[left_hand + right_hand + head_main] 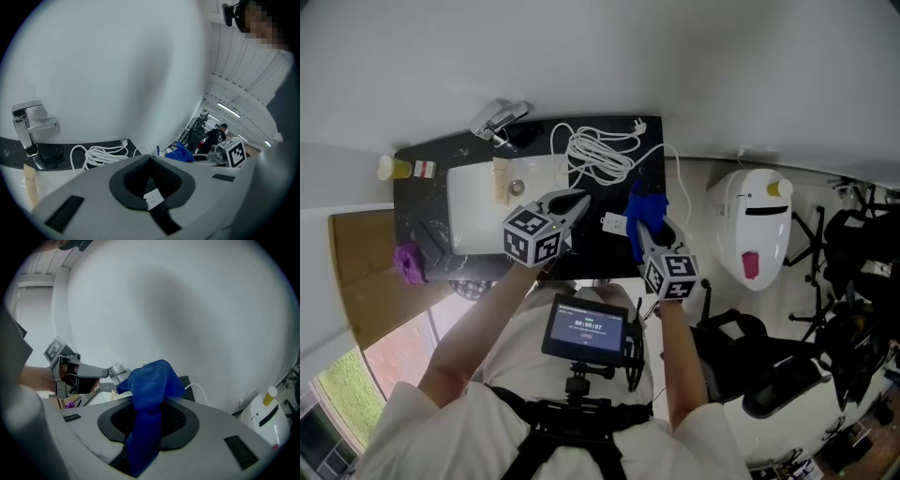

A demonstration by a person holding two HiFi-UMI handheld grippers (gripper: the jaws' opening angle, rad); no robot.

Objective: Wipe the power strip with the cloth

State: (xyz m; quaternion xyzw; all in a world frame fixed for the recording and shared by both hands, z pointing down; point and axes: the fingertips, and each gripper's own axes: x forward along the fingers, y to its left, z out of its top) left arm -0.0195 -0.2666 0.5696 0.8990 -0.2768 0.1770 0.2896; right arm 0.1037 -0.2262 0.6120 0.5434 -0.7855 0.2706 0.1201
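A coiled white power-strip cable [600, 155] [101, 153] lies on the black counter [427, 155], its plug [639, 125] near the back edge. I cannot make out the strip's socket body. My right gripper [639, 230] [145, 427] hovers over the counter's right part, shut on a blue cloth [647, 204] [150, 385] that bunches up above its jaws. My left gripper [578, 200] [151, 187] is held up beside it, jaws together. A small white tag [614, 223] [152, 199] shows at their meeting line; whether it is pinched I cannot tell.
A white sink [473, 202] is set in the counter, with a chrome faucet [499, 120] [28, 124] behind it. A yellow cup [387, 168] and a purple object [410, 261] sit at the left. A white appliance [755, 230] [262, 416] stands to the right.
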